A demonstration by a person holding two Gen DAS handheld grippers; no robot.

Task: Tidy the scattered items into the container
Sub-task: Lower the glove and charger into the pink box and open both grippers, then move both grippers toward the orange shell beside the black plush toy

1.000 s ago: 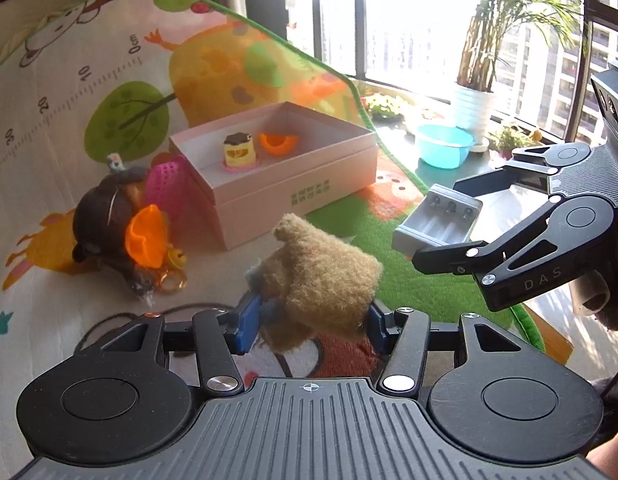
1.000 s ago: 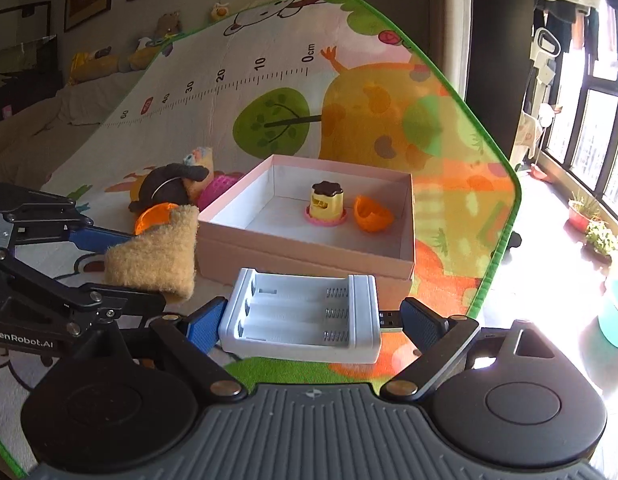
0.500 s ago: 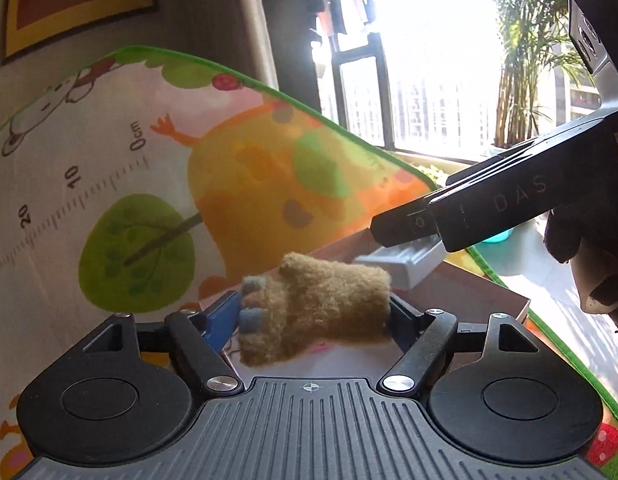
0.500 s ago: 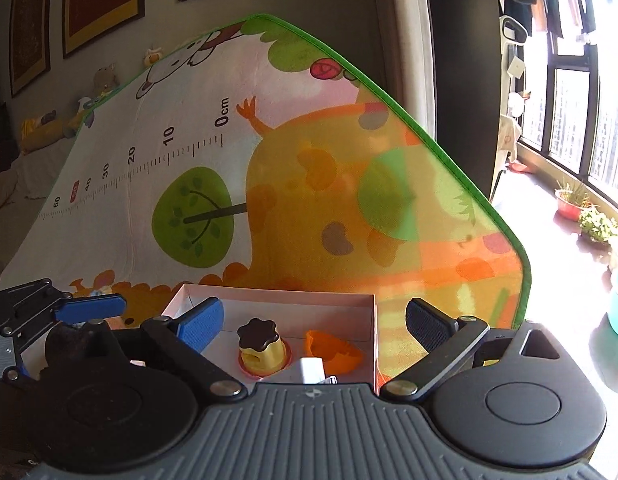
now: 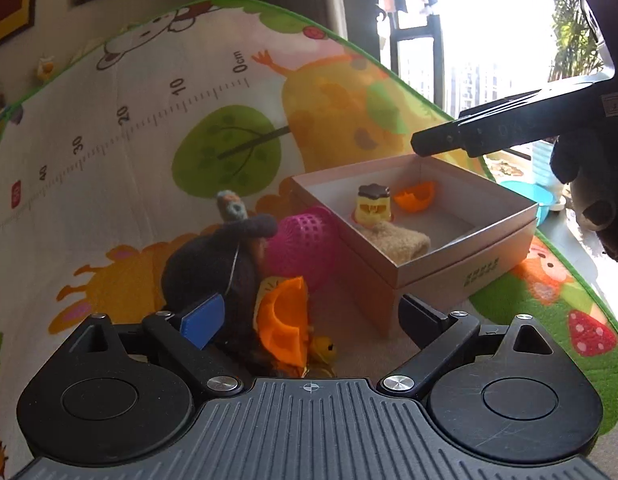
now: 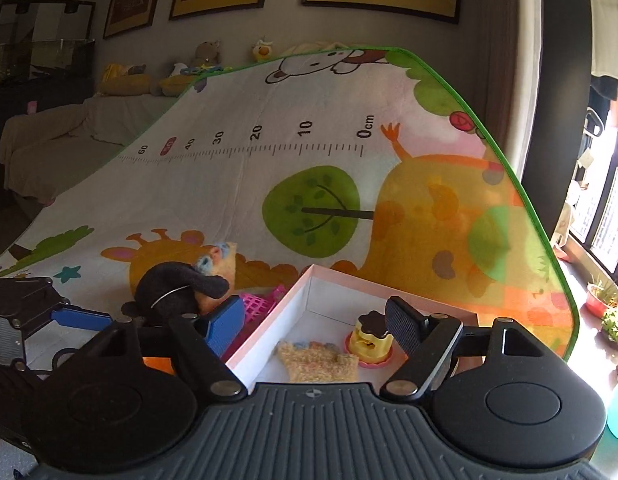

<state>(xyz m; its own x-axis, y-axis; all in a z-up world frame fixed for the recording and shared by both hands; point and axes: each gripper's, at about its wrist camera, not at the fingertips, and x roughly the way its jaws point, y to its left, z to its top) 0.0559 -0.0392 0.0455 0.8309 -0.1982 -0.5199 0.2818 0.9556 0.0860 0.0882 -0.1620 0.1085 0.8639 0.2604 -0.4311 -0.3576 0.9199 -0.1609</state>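
Observation:
The pink box [image 5: 461,270] stands on the play mat. In it lie a tan knitted glove [image 5: 397,240], a yellow pudding toy [image 5: 373,204] and an orange shell piece [image 5: 415,196]. The glove [image 6: 317,362] and pudding toy [image 6: 369,340] also show in the right wrist view. My left gripper [image 5: 309,320] is open and empty, low over a black plush toy [image 5: 209,264], an orange shell [image 5: 283,320] and a pink mesh ball [image 5: 305,240] left of the box. My right gripper [image 6: 315,320] is open and empty above the box [image 6: 269,332]. The white battery holder is not visible.
The play mat [image 6: 229,184] curves up behind the box. A sofa with soft toys [image 6: 69,128] stands at the far left. A blue basin [image 5: 533,196] and plant pots [image 6: 605,308] sit by the window on the right.
My left gripper opened and left the tan glove in the box, then drew back left over the plush toy. My right gripper let go of the battery holder and stays open over the box.

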